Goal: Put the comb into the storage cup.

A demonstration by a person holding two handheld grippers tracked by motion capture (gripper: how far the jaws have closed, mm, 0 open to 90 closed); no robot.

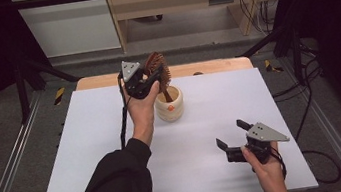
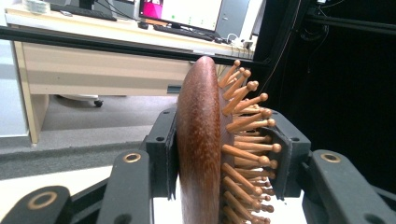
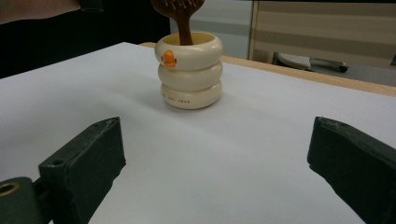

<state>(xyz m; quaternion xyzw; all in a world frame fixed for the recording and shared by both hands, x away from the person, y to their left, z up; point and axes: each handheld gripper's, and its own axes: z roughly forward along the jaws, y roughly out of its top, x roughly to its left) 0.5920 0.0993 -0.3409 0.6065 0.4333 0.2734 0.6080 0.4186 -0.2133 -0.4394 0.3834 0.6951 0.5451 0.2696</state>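
Surface: white table top (image 1: pixel 115 149), wooden edge at far side; grey floor and desk (image 2: pixel 93 56) behind.
Hairbrush (image 1: pixel 157 67): upper centre, handle standing in cream ringed cup (image 1: pixel 170 107).
Left gripper (image 1: pixel 149 81): closed on brush head.
Right gripper (image 1: pixel 232 135): lower right, jaws wide, holding nothing.

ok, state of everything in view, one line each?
Hairbrush: upright, handle down in the cup, head clamped between the jaws.
Cup: upright on the table, brush handle inside.
Left gripper: shut on the hairbrush.
Right gripper: open, empty, apart from the cup.
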